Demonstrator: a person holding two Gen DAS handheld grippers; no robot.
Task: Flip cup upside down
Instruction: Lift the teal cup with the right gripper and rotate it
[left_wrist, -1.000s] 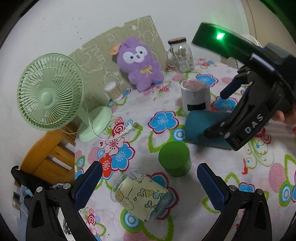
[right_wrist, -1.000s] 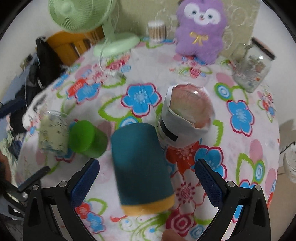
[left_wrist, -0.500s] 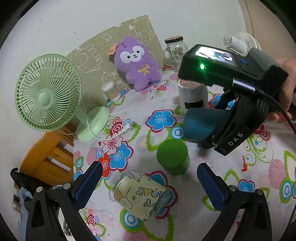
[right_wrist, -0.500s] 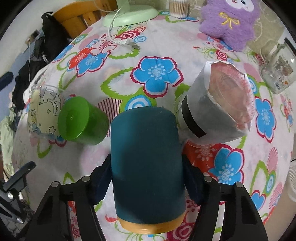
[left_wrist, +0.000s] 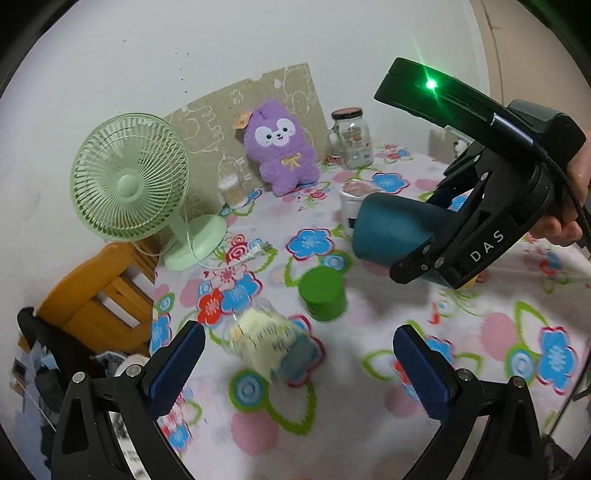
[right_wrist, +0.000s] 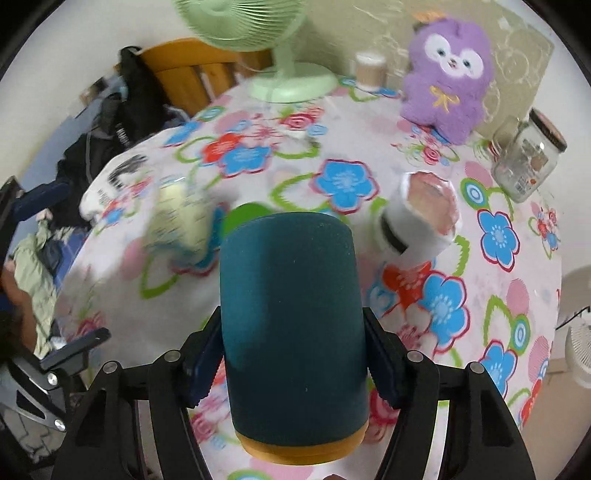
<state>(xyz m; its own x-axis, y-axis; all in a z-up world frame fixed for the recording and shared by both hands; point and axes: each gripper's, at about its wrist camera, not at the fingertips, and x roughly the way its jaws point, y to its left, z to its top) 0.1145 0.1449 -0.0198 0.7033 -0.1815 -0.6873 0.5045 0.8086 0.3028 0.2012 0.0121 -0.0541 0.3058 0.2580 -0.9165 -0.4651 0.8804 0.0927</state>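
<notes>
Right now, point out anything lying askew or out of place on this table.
The clear cup with the yellow cartoon wrap lies on its side on the floral tablecloth, beside the green cup, which stands upside down. The teal cup is off the table, held roughly sideways in the right gripper. No spill shows.

matt, faintly grainy teal cup (right_wrist: 291, 314); fuzzy purple plush toy (left_wrist: 280, 147); clear glass jar (left_wrist: 352, 138); wooden chair (left_wrist: 96, 291)

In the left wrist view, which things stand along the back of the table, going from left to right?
green fan → small jar of cotton swabs → purple plush toy → glass jar with a lid
</notes>
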